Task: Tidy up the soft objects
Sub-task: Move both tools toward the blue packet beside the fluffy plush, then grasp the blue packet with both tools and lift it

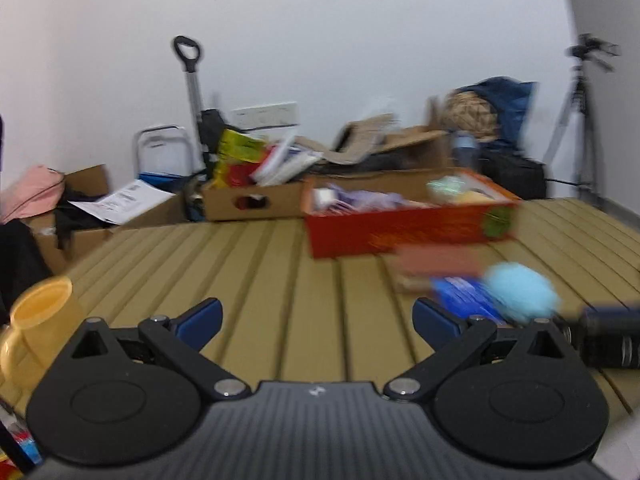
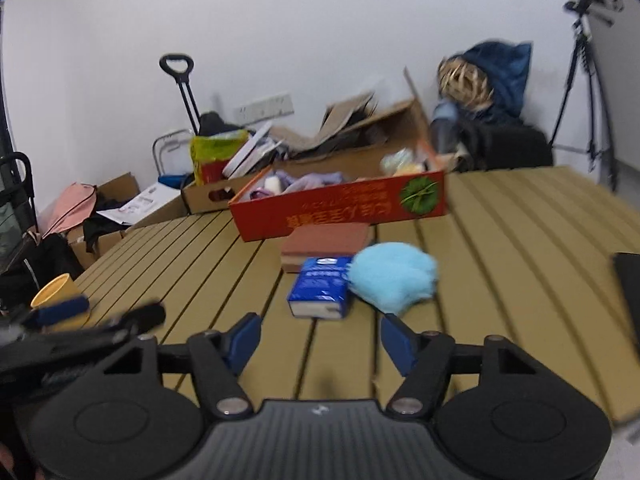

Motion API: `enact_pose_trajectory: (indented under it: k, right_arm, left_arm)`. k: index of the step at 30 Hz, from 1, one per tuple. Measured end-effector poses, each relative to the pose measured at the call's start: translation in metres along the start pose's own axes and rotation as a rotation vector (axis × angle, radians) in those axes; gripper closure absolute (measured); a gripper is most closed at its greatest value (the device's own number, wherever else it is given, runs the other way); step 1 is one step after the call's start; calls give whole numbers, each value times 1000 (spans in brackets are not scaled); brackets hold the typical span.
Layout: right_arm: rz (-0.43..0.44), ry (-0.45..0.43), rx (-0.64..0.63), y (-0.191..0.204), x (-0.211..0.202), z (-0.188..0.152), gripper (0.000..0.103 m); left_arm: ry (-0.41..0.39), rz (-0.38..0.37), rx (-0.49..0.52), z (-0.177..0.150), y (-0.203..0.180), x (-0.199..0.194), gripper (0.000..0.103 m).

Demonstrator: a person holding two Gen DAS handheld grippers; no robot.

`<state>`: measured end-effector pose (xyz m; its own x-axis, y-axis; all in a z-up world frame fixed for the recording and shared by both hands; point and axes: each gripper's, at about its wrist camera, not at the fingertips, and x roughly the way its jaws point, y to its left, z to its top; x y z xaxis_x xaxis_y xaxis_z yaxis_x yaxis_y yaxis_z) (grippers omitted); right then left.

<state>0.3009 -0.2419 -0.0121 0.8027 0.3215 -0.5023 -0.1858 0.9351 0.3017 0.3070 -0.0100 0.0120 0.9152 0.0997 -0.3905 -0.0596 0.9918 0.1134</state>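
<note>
Two handheld grippers are hovering low over a slatted tan table (image 2: 520, 216), both empty. The left gripper (image 1: 317, 318) is holding its blue-padded fingers spread wide apart over bare slats, and the right gripper (image 2: 320, 338) is likewise standing open with nothing between its pads. In the right wrist view, a fluffy light-blue soft object (image 2: 394, 276) is lying just past the fingers at about 1 o'clock, touching the right side of a small blue-and-white box (image 2: 320, 290) sitting at 12 o'clock. Behind the pair, a reddish-brown book (image 2: 326, 242) is lying flat against the front wall of an open red cardboard box (image 2: 344, 212), which is holding pale purple and cream soft items. A yellow cup (image 2: 56, 290) is standing at 9 o'clock near the table's left edge, partly hidden by the blurred left gripper. In the left wrist view, the blue soft object (image 1: 520, 294) is showing at 2 o'clock, motion-blurred, beside the right finger. Cardboard boxes (image 2: 208, 196), a black trolley handle (image 2: 178, 68) and a tripod (image 2: 588, 80) are crowding the white wall behind.
</note>
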Motion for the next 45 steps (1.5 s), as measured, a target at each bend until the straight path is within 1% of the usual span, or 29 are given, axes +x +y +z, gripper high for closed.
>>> enact_pose_trajectory:
  k: [2, 3, 5, 6, 7, 9, 11, 13, 14, 15, 17, 19, 20, 21, 22, 23, 25, 28, 30, 31, 33, 34, 35, 36, 37, 39, 40, 42, 45]
  right_arm:
    - [-20, 41, 21, 2, 39, 13, 37]
    - [-45, 59, 29, 3, 56, 18, 37]
    - [-57, 78, 41, 5, 78, 24, 36]
    - [-51, 85, 37, 6, 87, 25, 36]
    - [-51, 88, 22, 8, 97, 26, 36]
    - [-72, 84, -21, 12, 110, 22, 36]
    - [-88, 118, -54, 15, 124, 17, 37]
    - [-102, 120, -162, 28, 128, 13, 46]
    - [-71, 127, -204, 34, 126, 11, 47]
    - [-1, 136, -241, 40, 120, 8, 47]
    - [106, 212, -333, 49, 113, 5, 46]
    - [122, 247, -447, 55, 101, 1, 45]
    - [103, 240, -462, 53, 97, 1, 37]
    - [59, 220, -460, 49, 93, 3, 22]
    - [24, 208, -456, 45, 91, 5, 15]
    - [0, 201, -452, 40, 90, 8, 11]
    - [-36, 198, -417, 28, 89, 15, 11]
    - [-60, 172, -332, 8, 87, 26, 15]
    - [-50, 147, -275, -2, 83, 32, 25]
    - [-25, 137, -240, -5, 80, 35, 27]
    - [31, 149, -179, -10, 77, 35, 42]
    - [49, 162, -152, -11, 80, 36, 47]
    - [64, 173, -124, -13, 82, 34, 52]
    - [76, 184, -89, -15, 83, 31, 54]
    - [78, 189, -63, -18, 86, 31, 55]
    - [75, 191, -30, -20, 95, 28, 61]
    - [82, 185, -13, -22, 97, 28, 62]
    - [82, 176, 12, -23, 100, 26, 66]
    - [74, 172, 16, -23, 100, 25, 67]
  left_arm:
    - [46, 5, -111, 16, 7, 35, 0]
    - [52, 26, -148, 20, 8, 49, 0]
    - [-8, 78, -126, 14, 5, 66, 0]
    - [-2, 104, -87, 10, 3, 71, 0]
    - [35, 101, -49, 8, 3, 74, 0]
    - [23, 79, -56, 5, 11, 74, 0]
    - [25, 87, -50, 6, 17, 78, 0]
    - [50, 79, -70, 7, 22, 84, 0]
    - [68, 65, -94, 8, 25, 85, 0]
    - [88, 46, -128, 8, 29, 87, 0]
    - [99, 17, -160, 8, 32, 86, 0]
    - [100, -3, -138, 7, 29, 84, 0]
    - [102, -9, -123, 6, 27, 83, 0]
    - [106, -18, -111, 6, 25, 83, 0]
    - [110, -33, -111, 6, 25, 82, 0]
    - [112, -43, -118, 6, 25, 82, 0]
    - [118, -68, -133, 7, 25, 81, 0]
    - [126, -99, -139, 6, 22, 80, 0]
    - [153, -114, -126, 4, 18, 83, 0]
    - [167, -131, -125, 3, 16, 85, 0]
    - [181, -181, -138, 3, 14, 86, 0]
    - [187, -207, -149, 2, 13, 86, 1]
    - [193, -224, -159, 2, 13, 87, 5]
    - [204, -237, -171, 1, 11, 89, 10]
    - [222, -248, -186, 0, 9, 93, 11]
    - [248, -273, -211, -2, 4, 98, 20]
    - [253, -291, -219, -3, 0, 100, 22]
    - [257, -314, -226, -4, -6, 103, 31]
    - [270, -338, -249, -6, -11, 106, 41]
